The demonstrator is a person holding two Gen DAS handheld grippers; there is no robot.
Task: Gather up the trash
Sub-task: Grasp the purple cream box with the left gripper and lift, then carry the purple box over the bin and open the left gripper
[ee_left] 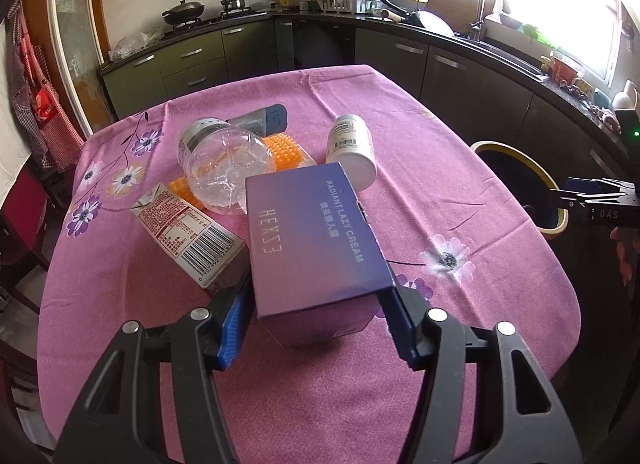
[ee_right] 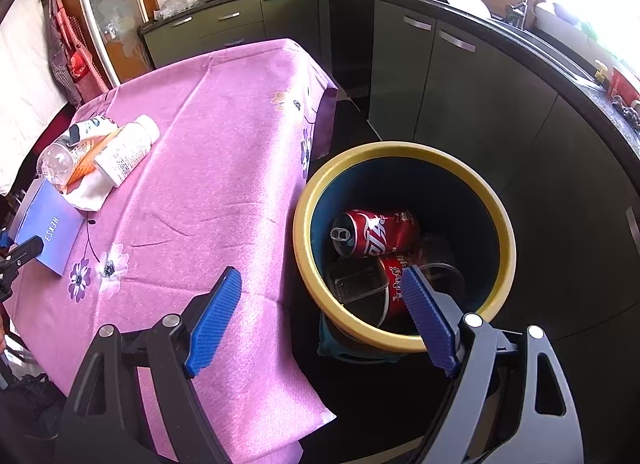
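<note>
My left gripper (ee_left: 316, 316) is closed around the near end of a purple cream box (ee_left: 312, 240), which is on the pink tablecloth (ee_left: 420, 112). Behind it lie a clear plastic bottle (ee_left: 224, 160), a milk carton (ee_left: 188, 232), a white pill bottle (ee_left: 352, 148), an orange spiky pad (ee_left: 284, 148) and a grey tube (ee_left: 260, 118). My right gripper (ee_right: 320, 312) is open and empty above the yellow-rimmed trash bin (ee_right: 400, 152), which holds red cola cans (ee_right: 376, 232). The box also shows in the right wrist view (ee_right: 48, 228).
The bin stands on the floor off the table's right edge (ee_left: 516, 156). Dark kitchen cabinets (ee_right: 460, 76) and a counter with a sink run behind. A chair (ee_left: 24, 224) stands at the table's left.
</note>
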